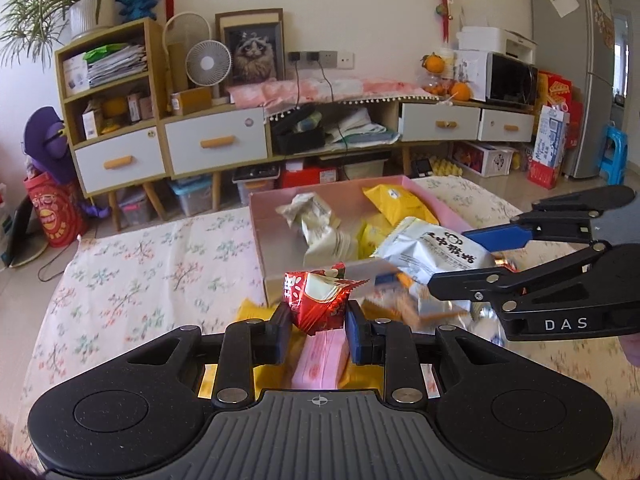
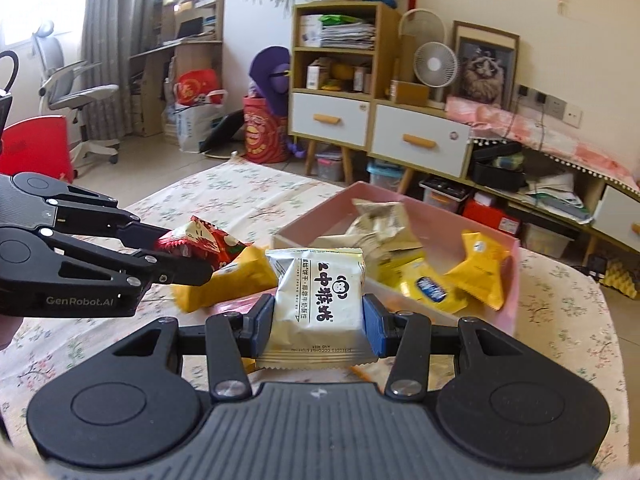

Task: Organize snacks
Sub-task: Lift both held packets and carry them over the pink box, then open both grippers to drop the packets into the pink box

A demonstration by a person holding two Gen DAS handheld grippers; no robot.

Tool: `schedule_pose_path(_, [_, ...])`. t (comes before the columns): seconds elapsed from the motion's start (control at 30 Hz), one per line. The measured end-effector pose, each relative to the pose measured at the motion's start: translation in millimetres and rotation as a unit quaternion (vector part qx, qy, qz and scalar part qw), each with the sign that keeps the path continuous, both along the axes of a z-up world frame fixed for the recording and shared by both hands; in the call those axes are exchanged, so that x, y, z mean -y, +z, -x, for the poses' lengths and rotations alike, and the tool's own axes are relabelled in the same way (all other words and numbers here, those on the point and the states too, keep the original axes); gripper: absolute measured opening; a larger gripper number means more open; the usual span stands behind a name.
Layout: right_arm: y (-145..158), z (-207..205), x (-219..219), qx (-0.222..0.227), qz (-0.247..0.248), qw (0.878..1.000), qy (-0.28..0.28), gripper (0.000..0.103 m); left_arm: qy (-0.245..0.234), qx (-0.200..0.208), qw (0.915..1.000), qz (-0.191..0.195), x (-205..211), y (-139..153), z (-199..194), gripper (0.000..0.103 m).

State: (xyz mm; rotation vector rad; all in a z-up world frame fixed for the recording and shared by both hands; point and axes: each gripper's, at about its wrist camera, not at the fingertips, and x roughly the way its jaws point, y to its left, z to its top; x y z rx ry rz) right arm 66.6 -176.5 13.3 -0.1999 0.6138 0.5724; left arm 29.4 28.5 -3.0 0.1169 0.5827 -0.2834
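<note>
My left gripper (image 1: 317, 330) is shut on a red foil snack packet (image 1: 316, 300), lifted above the table; the same packet (image 2: 200, 240) shows in the right wrist view between the left gripper's fingers (image 2: 180, 258). My right gripper (image 2: 318, 326) is shut on a white snack packet with black print (image 2: 318, 296), and this white packet (image 1: 436, 254) also appears in the left wrist view, held by the right gripper (image 1: 460, 258). A pink box (image 1: 260, 240) behind both holds several yellow and cream packets (image 2: 476, 268).
A pink packet (image 1: 320, 360) and yellow packets (image 2: 228, 280) lie on the floral tablecloth (image 1: 140, 280) below the grippers. Beyond the table stand a low cabinet with drawers (image 1: 216, 144), a shelf unit (image 2: 336, 72), a fridge (image 1: 576, 72) and an office chair (image 2: 72, 92).
</note>
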Motion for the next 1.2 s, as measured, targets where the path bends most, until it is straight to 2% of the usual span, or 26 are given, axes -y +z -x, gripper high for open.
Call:
schedule_pose_path(0.37, [-0.7, -36.6, 19.7, -0.016, -0.011, 0.998, -0.065, 0.044, 0.026, -0.019, 0.9995, 0.005, 21.6, 2.5, -45.5, 0.026])
schedule_pose_path(0.7, [-11.8, -60.7, 28.2, -0.036, -0.016, 0.994, -0.104, 0.044, 0.073, -0.059, 0.9955, 0.016, 21.3, -19.8, -88.9, 0.026])
schedule_pose_path(1.2, [-28.0, -90.6, 20.0, -0.053, -0.002, 0.988, -0.143, 0.044, 0.111, -0.089, 0.9895, 0.024, 27.5, -42.3, -131.1, 0.023])
